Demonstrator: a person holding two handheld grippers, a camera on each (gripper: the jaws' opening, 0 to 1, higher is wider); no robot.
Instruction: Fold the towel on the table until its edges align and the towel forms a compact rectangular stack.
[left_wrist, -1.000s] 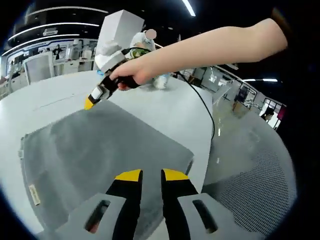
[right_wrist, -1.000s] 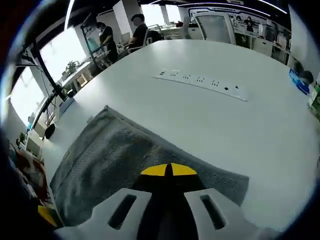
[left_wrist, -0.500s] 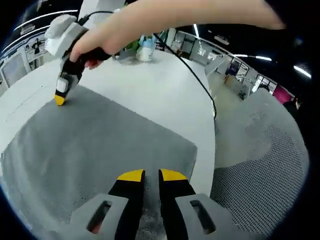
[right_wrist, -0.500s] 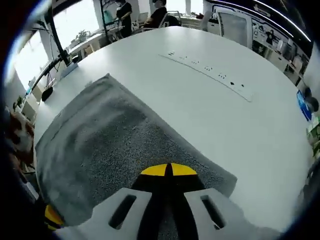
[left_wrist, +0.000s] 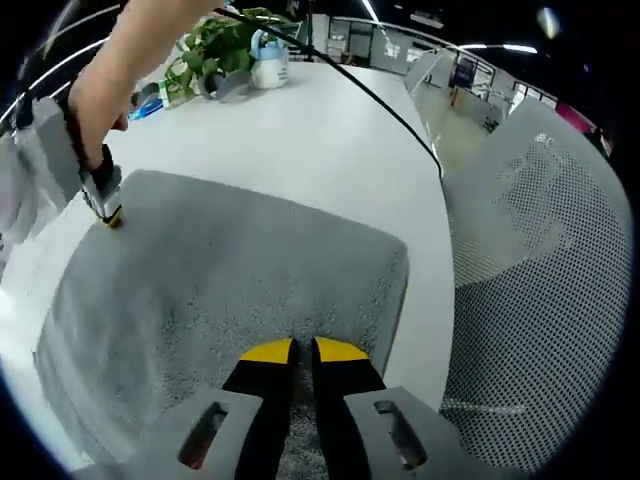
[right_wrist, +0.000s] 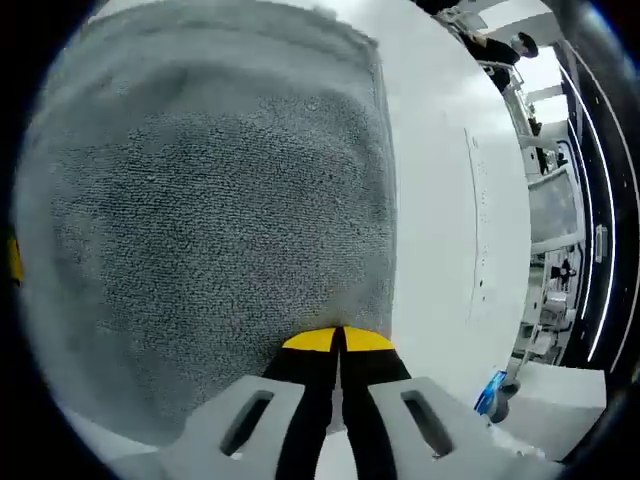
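2 tongs (left_wrist: 302, 349) (right_wrist: 338, 340) pinching towel (left_wrist: 230, 280) corners

We see a leafy potted plant (left_wrist: 215, 50) and a white bottle (left_wrist: 268, 68) at the far end of the white table (left_wrist: 330, 150), a black cable (left_wrist: 375, 100) crossing it, and a mesh chair (left_wrist: 535, 290) beside it.

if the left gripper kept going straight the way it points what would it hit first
Probably just more of the grey towel. The left gripper is shut on its near edge, and the cloth spreads ahead of the tips. Past the towel's far edge lies bare white table; how steeply the gripper points is unclear.
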